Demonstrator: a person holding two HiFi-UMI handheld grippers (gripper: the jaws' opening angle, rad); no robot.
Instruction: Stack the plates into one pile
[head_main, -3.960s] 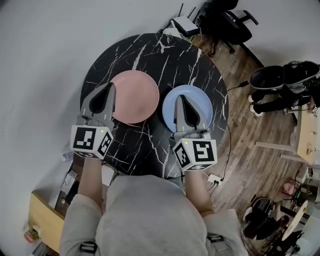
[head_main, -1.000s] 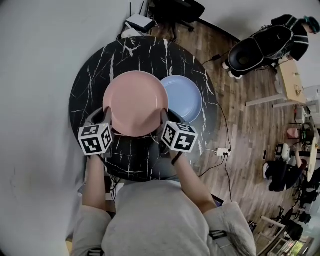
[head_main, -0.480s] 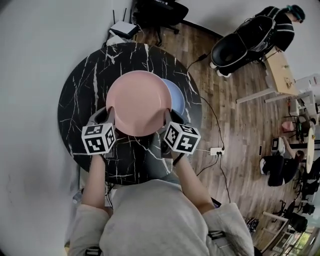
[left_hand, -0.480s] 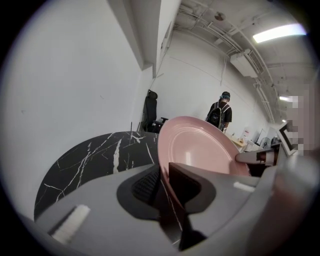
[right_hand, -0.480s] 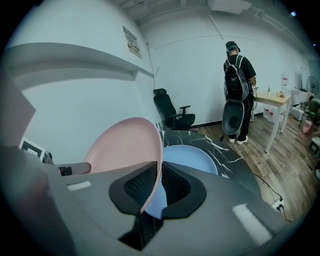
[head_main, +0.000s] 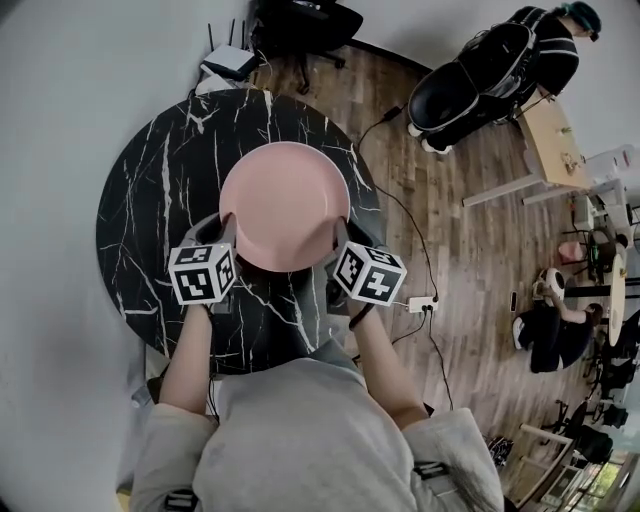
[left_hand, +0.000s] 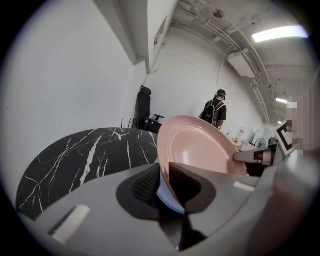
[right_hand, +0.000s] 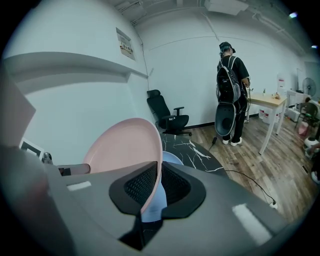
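Observation:
A pink plate (head_main: 285, 205) hangs above the black marble table (head_main: 150, 200), carried by both grippers. My left gripper (head_main: 225, 235) is shut on its near left rim, and my right gripper (head_main: 340, 240) on its near right rim. The right jaws have just been closing, with the pink rim between them. In the left gripper view the pink plate (left_hand: 200, 147) rises tilted out of the jaws of the left gripper (left_hand: 165, 182). The right gripper view shows the right gripper (right_hand: 157, 182) on the pink plate (right_hand: 125, 145), with the blue plate (right_hand: 172, 158) lying on the table just beyond. The head view hides the blue plate under the pink one.
A router (head_main: 228, 62) and an office chair (head_main: 300, 20) stand behind the table. To the right is wooden floor with a power strip (head_main: 420, 303) and its cable, a person with a backpack (head_main: 500, 70) and a wooden desk (head_main: 560, 130). A white wall runs along the left.
Both grippers have carried the pink plate to the right across the table. It has come over the blue plate, which was partly showing and is now covered in the head view.

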